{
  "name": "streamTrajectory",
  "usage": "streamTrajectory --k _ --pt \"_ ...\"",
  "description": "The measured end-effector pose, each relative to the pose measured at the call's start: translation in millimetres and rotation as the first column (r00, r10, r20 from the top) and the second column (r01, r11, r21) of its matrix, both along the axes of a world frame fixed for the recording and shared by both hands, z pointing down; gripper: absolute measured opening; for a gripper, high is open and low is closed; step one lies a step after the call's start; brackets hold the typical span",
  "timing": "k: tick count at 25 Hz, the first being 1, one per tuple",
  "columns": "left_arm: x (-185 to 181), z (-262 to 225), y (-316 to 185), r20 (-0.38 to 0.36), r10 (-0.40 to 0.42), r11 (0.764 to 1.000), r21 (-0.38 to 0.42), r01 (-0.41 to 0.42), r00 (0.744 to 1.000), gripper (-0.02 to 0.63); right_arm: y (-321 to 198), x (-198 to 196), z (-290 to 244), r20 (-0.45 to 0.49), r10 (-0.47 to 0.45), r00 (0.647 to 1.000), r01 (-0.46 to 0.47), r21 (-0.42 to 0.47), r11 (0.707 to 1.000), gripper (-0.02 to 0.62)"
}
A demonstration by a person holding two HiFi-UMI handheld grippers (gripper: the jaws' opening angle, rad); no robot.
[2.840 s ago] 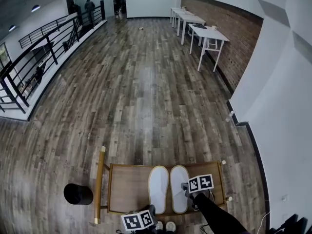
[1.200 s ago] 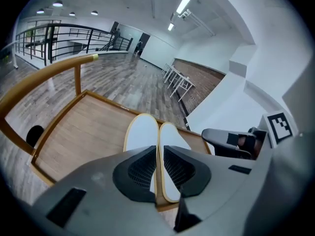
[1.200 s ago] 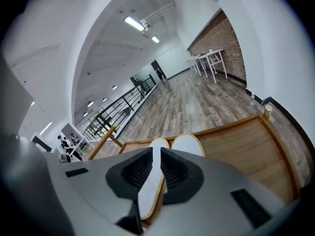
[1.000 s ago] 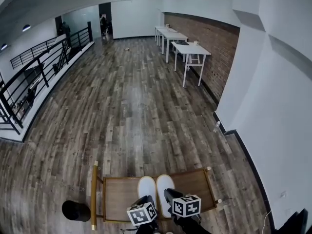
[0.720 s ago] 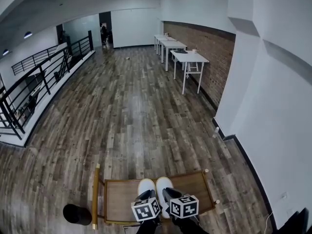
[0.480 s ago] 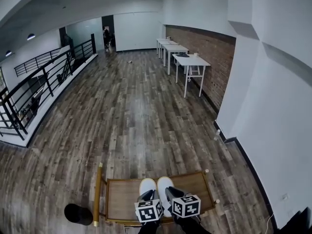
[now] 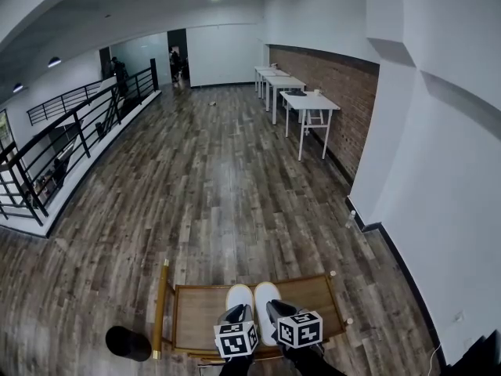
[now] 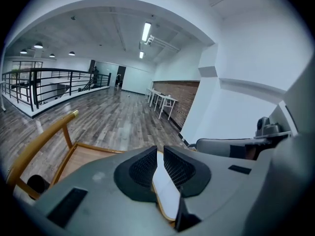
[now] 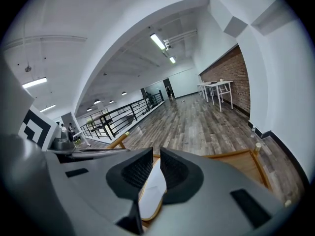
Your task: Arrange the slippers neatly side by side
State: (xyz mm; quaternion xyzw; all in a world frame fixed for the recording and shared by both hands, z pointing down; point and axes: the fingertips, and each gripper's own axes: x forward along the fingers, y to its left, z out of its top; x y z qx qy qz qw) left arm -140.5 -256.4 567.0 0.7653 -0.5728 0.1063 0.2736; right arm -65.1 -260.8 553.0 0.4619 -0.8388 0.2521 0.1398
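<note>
Two white slippers lie side by side, toes pointing away, on a low wooden bench: the left slipper and the right slipper. My left gripper hovers over the left slipper's heel and my right gripper over the right one's heel. In the left gripper view the jaws stand a narrow gap apart, with a slipper lying on the bench below. The right gripper view shows the same: jaws slightly apart above a slipper. Neither gripper holds anything.
A black round object stands on the floor left of the bench. White tables line the brick wall at the far right, and a black railing runs along the left. A small bottle stands by the white wall.
Both grippers have drawn back from the slippers' heels and risen a little, side by side. The slippers have stayed together on the bench.
</note>
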Motion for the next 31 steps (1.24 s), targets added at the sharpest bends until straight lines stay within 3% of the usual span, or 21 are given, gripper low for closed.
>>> streamTrajectory --k 5,9,31 --pt "0.4 0.2 3.1 0.020 0.014 1.000 0.001 -0.014 1.000 0.038 3.1 -3.6 1.1 -0.012 -0.012 1.000 0.012 -0.007 1.000 0.039" --pt "2.6 2.0 4.7 0.022 0.020 1.000 -0.003 -0.020 1.000 0.038 3.4 -2.7 2.5 -0.023 -0.015 1.000 0.015 -0.006 1.000 -0.002" --pt "5.9 4.9 4.6 0.023 0.016 1.000 -0.021 -0.015 1.000 0.038 3.2 -2.4 6.3 -0.030 -0.036 0.999 0.035 -0.026 0.999 -0.002"
